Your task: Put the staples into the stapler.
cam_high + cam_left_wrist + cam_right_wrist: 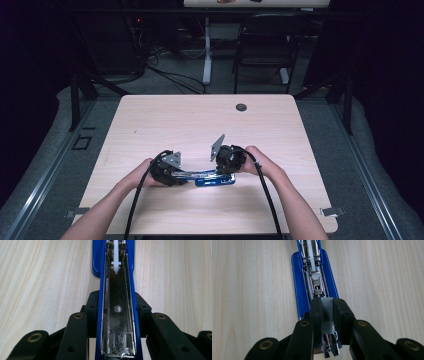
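Blue stapler lies opened flat on the table, low centre of the high view, between both hands. Left gripper is clamped narrow on the flipped-back top arm, its metal channel bare. Right gripper pinches a strip of staples, held right over the magazine track. Loading looks partway done: lid open, staples fetched. Left to do: seat the strip in the track, let go, close the stapler.
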The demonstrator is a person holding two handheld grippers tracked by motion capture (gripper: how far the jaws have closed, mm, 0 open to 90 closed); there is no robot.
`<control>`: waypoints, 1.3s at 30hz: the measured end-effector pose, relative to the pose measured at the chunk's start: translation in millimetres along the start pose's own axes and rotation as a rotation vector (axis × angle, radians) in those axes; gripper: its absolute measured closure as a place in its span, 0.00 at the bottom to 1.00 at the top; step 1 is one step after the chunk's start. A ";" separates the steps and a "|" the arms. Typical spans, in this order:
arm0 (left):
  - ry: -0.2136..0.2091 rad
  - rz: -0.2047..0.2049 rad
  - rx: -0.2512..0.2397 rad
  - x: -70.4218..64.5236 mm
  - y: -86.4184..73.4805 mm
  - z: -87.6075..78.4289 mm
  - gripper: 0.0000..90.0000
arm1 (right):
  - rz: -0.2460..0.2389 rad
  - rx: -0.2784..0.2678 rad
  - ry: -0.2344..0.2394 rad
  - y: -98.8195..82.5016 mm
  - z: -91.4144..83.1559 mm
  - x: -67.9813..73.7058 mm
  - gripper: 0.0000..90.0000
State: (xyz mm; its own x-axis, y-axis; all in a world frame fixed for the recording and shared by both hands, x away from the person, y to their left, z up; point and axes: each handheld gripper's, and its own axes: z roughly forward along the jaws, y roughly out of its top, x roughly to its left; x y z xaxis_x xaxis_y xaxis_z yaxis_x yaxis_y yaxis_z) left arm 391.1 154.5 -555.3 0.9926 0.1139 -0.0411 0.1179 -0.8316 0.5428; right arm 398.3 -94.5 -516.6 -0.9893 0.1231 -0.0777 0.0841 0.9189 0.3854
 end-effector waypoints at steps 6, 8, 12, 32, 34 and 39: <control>0.007 -0.002 0.000 -0.2 -0.3 1.1 0.73 | -0.020 -0.011 0.012 -0.5 1.1 -0.4 0.87; -0.003 -0.001 0.004 0.2 -0.2 1.0 0.73 | -0.027 -0.009 0.014 -0.2 1.4 -0.6 0.87; 0.000 0.000 0.007 0.1 -0.1 1.2 0.73 | -0.066 0.007 0.024 1.9 1.1 -1.9 0.87; 0.000 -0.002 0.005 -0.1 -0.4 1.9 0.73 | -0.117 0.041 0.078 7.3 0.2 -7.4 0.87; 0.000 -0.002 0.005 0.0 -0.4 2.0 0.73 | -0.124 0.053 0.079 7.2 0.4 -7.4 0.87; 0.007 -0.002 0.007 -0.3 -0.4 2.4 0.73 | -0.134 0.069 0.088 7.4 1.9 -7.4 0.87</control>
State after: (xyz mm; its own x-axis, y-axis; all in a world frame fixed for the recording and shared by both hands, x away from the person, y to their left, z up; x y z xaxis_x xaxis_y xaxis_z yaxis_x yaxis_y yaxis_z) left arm 390.7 153.4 -557.5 0.9922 0.1195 -0.0361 0.1201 -0.8352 0.5367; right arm 406.4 -87.9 -514.9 -0.9986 -0.0325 -0.0421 -0.0441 0.9488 0.3126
